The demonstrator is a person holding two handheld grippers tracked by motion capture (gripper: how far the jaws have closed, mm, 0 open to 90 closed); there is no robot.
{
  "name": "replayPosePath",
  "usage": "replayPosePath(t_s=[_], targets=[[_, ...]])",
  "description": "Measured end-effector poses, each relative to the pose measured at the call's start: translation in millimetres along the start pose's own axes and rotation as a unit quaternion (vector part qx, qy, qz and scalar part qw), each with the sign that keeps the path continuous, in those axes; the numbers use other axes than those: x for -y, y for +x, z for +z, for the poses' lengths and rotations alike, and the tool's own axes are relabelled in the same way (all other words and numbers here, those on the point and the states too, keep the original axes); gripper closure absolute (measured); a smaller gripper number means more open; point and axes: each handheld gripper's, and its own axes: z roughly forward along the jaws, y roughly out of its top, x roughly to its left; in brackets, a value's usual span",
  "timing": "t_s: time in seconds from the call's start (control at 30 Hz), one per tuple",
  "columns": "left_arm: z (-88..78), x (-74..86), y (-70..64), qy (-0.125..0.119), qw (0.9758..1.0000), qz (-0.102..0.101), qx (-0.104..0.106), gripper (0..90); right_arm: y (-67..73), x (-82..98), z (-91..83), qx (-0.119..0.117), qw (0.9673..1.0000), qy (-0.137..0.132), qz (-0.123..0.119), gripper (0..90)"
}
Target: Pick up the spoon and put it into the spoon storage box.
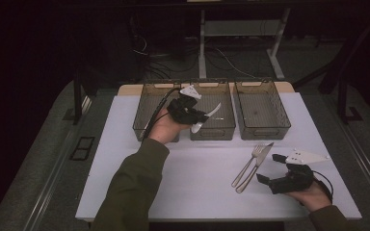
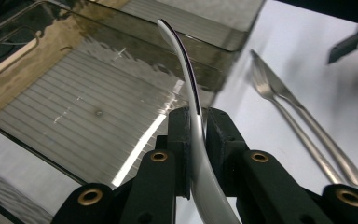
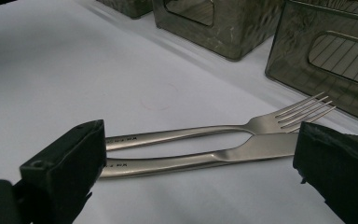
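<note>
A curved, shiny steel spoon point(image 2: 193, 100) was pinched edge-on in the left hand-held gripper point(image 1: 196, 114), above the middle one of three smoky translucent plastic bins point(image 1: 225, 131). The right hand-held gripper point(image 1: 270, 169) rested with jaws spread, just beside a steel fork point(image 3: 223, 129) and steel knife point(image 3: 214, 158) lying side by side on the white bench point(image 1: 197, 168).

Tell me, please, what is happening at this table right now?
A person is sorting cutlery with a handheld gripper in each hand. The left gripper is shut on a spoon and holds it above the middle tray of three dark trays at the back of the white table. The right gripper rests open near the front, its jaws facing a fork and a knife that lie side by side on the table.
</note>
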Motion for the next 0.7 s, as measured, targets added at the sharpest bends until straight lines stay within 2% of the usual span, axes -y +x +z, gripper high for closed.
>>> replayPosePath(t_s=[0.07, 0.1, 0.13, 0.33, 0.37, 0.47, 0.5, 0.57, 0.6, 0.7], targets=[[6.0, -1.4, 4.2, -0.002, 1.0, -0.008, -0.004, 79.0, 0.0, 0.0, -0.3, -0.001, 1.0, 0.0, 0.001, 2.5], [8.1, -2.0, 7.2, 0.003, 1.0, -0.004, -0.005, 79.0, 0.0, 0.0, -0.4, 0.0, 1.0, -0.001, 0.001, 2.5], [11.3, -2.3, 8.5, 0.0, 0.9999, -0.01, -0.009, 79.0, 0.1, 0.0, -0.6, 0.0, 1.0, -0.001, 0.001, 2.5], [28.1, -5.1, 17.0, 0.014, 0.9994, -0.013, -0.03, 79.0, 0.5, -0.1, -0.4, -0.003, 1.0, -0.001, 0.001, 2.5], [31.9, -5.3, 18.0, 0.01, 0.9992, -0.022, -0.031, 79.0, 0.4, -0.1, -0.4, -0.003, 1.0, -0.001, 0.001, 2.6], [39.2, -6.2, 23.5, 0.028, 0.9989, -0.017, -0.035, 79.0, 0.3, 0.0, -0.5, -0.001, 1.0, -0.002, -0.002, 2.5], [42.0, -6.3, 24.1, 0.033, 0.9987, -0.021, -0.033, 79.0, 0.5, -0.1, -0.7, -0.001, 1.0, -0.002, 0.001, 2.6], [47.4, -6.8, 26.2, 0.045, 0.9981, -0.018, -0.037, 79.0, 0.4, -0.1, -0.4, -0.002, 1.0, -0.001, 0.001, 2.6], [50.5, -6.5, 26.7, 0.047, 0.9979, -0.026, -0.036, 79.0, 0.2, 0.0, -0.2, -0.001, 1.0, 0.0, 0.0, 2.5], [59.2, -5.4, 29.1, 0.071, 0.9965, -0.024, -0.039, 79.0, 1.0, 0.1, -0.3, -0.001, 1.0, -0.001, 0.001, 2.5]])
